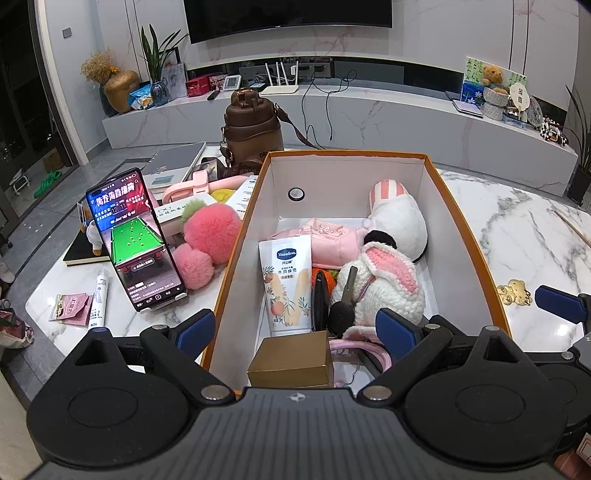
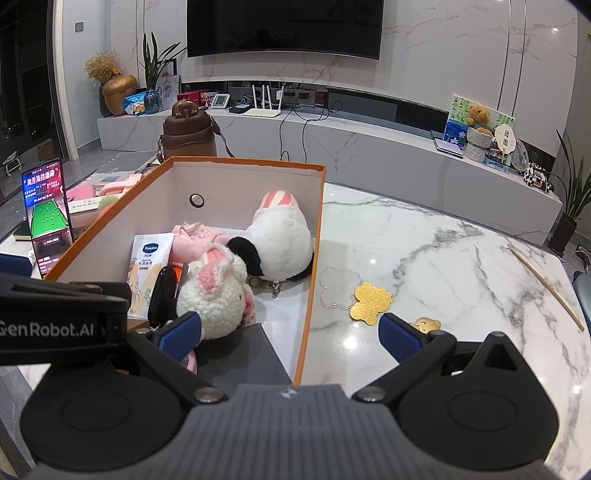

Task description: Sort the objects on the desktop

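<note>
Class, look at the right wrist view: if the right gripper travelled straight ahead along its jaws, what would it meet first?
Most likely the orange box's right wall, whose edge lies between the open jaws of the right gripper. Depth is unclear under the fisheye, so it might instead pass just above the rim.

Both wrist views look forward and down from close above the near end of the orange cardboard box (image 1: 465, 236), facing the wall television (image 2: 284, 29); the right view sits further right, sharing the box interior and white marble table (image 2: 424, 251)
</note>
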Available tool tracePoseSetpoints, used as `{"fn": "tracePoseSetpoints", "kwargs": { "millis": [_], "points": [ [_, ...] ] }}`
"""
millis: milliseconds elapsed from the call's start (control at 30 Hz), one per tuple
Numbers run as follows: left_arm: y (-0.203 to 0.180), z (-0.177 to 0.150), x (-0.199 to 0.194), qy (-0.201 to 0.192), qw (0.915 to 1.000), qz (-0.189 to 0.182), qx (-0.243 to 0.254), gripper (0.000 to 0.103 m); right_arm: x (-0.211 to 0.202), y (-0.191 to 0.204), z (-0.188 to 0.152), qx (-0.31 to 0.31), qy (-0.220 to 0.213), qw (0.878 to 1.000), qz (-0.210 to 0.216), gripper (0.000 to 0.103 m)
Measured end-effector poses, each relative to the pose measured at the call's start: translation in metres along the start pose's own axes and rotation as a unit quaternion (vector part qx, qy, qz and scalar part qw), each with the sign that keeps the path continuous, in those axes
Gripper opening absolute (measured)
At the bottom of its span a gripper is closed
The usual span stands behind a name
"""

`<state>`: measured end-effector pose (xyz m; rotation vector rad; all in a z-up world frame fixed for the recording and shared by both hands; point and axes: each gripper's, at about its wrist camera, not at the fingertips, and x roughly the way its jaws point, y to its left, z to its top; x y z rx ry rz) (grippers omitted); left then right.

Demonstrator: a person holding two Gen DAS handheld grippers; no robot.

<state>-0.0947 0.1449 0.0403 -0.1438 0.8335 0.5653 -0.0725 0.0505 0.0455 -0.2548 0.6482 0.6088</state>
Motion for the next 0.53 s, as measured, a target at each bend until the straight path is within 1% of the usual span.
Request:
{"fn": "tracePoseSetpoints", "kwargs": {
  "millis": [533],
  "points": [
    [0.0005,-0.0006,-0.0007,-0.003,1.0,0.001,0.004,0.103,-0.001,0.0029,-0.0011,-0.003,-0.001,1.0,0.001,0.102]
  ]
}}
